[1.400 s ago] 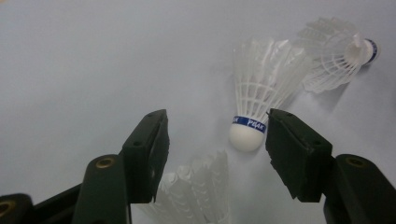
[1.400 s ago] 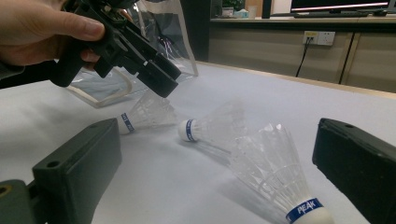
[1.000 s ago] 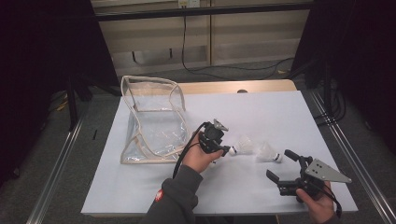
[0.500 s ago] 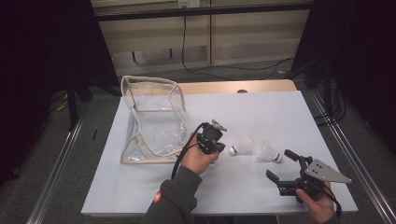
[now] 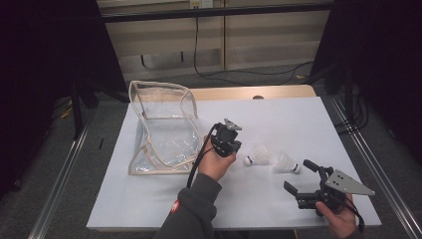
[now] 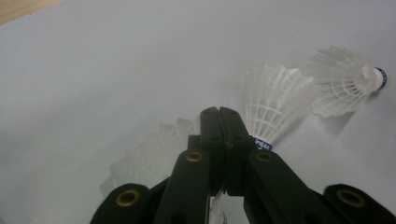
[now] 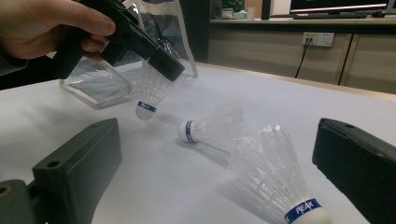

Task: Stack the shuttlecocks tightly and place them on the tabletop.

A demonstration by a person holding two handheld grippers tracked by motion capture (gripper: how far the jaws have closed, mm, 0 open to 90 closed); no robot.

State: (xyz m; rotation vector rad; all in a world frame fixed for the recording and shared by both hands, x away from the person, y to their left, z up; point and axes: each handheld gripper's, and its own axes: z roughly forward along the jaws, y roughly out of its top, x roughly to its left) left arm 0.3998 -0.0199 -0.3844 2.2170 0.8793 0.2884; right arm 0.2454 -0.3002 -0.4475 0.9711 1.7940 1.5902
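Left gripper [image 5: 233,145] clamped tight, right gripper [image 5: 300,176] wide apart, low.

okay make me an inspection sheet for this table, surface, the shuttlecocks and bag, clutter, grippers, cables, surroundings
Surface: white table top, wooden edge at the far side.
Job's things: three shuttlecocks. One held shuttlecock hangs cork down by its feathers; middle shuttlecock and near shuttlecock lie on the table. Clear bag stands open at the left.
Clutter: nothing seen.
Grippers: left gripper shut on the held shuttlecock; right gripper open, nothing between its jaws.
Cables: black cable trails from the left gripper; floor cables beyond the table.
Surroundings: dark curtains, wall socket, grey floor.
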